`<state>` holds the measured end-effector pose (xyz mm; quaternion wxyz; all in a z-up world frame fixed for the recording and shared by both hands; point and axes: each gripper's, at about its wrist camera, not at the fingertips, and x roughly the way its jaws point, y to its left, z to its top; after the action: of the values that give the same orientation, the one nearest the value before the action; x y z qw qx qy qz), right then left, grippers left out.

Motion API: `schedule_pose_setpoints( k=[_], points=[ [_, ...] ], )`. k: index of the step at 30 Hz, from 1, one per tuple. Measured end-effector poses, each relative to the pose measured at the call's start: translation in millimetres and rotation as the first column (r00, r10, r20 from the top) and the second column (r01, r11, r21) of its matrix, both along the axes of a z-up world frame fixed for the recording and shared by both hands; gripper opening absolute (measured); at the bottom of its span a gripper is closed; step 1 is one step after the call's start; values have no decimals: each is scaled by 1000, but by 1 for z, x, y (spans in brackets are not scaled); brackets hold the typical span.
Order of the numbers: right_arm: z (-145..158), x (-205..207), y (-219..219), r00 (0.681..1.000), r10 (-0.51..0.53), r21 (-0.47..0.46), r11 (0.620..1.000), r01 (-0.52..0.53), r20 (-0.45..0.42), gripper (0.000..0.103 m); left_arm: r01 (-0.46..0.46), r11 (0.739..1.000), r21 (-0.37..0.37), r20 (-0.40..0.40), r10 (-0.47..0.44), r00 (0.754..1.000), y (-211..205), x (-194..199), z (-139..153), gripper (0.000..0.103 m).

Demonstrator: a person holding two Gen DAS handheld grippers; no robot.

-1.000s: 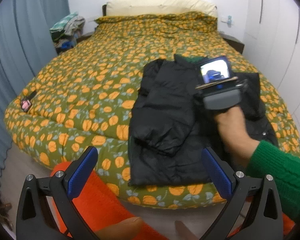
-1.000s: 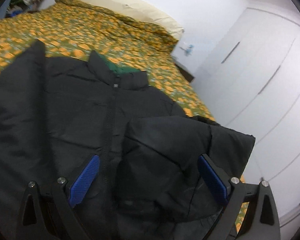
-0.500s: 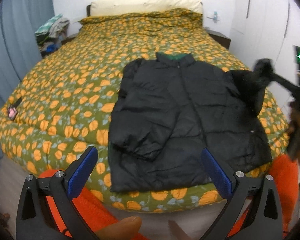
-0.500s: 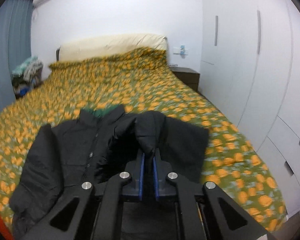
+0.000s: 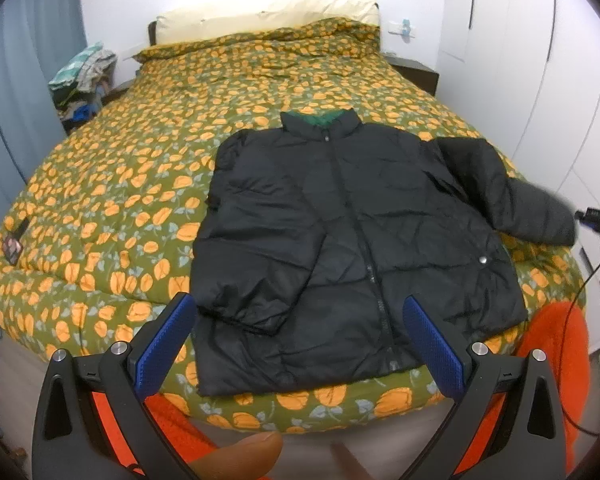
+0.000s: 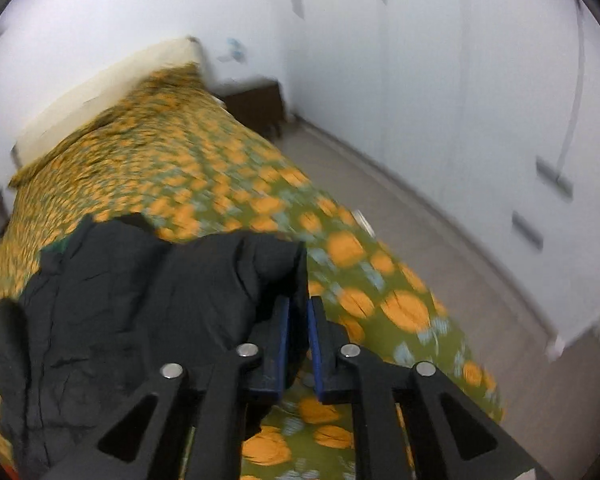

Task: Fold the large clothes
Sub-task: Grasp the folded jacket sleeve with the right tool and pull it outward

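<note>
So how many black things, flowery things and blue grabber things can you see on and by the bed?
Black jacket: 1
Flowery bedspread: 1
Grippers with blue pads: 2, left gripper and right gripper
Total: 4

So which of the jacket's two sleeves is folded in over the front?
The sleeve on the picture's left; the other sleeve stretches outward toward the right gripper.
</note>
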<state>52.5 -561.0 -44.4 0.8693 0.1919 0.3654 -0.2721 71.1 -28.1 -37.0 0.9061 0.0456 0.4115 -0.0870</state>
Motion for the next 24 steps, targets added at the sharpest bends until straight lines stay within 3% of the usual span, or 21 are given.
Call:
schedule_pose_setpoints(
  k=[1,3,7,10,12,17,18,19,20,22,24],
  points=[
    [-9,-6,-15,1000,-20,60,998,20,3,35,0,1000,4,0,0,1000,-1,0,0,103],
    [-30,-21,-32,998,-55,177,983,49,30,54,-2,1000,8,-5,2,1000,-2,1,-1,103],
    [-51,-47,-46,988,-116,341,937,77,97,56,4,1000,13,-26,-3,1000,-8,6,-7,103],
    [-73,-44,-40,983,-112,488,872,28,143,56,22,1000,13,-32,-21,999,-14,7,-9,103],
    [-93,-27,-36,991,-80,557,831,5,110,57,37,999,11,-30,-36,999,-20,6,-7,103],
    [-135,21,-34,997,-36,511,857,64,-64,57,38,999,9,-19,-38,999,-23,4,-2,103],
    [-143,29,-34,997,-16,528,848,55,-77,59,32,999,12,-19,-32,999,-21,4,-3,103],
    [-156,37,-35,996,31,580,815,21,-79,59,23,1000,18,-21,-23,1000,-19,5,-4,103],
    [-157,43,-34,996,52,589,808,2,-74,57,15,1000,22,-26,-14,1000,-17,6,-6,103],
    [-145,47,-32,996,56,545,838,-6,-75,22,3,1000,28,-35,-2,999,-13,6,-8,103],
    [-121,44,-33,998,46,472,881,-18,-49,15,-5,999,35,-39,7,999,-10,7,-11,103]
  ],
)
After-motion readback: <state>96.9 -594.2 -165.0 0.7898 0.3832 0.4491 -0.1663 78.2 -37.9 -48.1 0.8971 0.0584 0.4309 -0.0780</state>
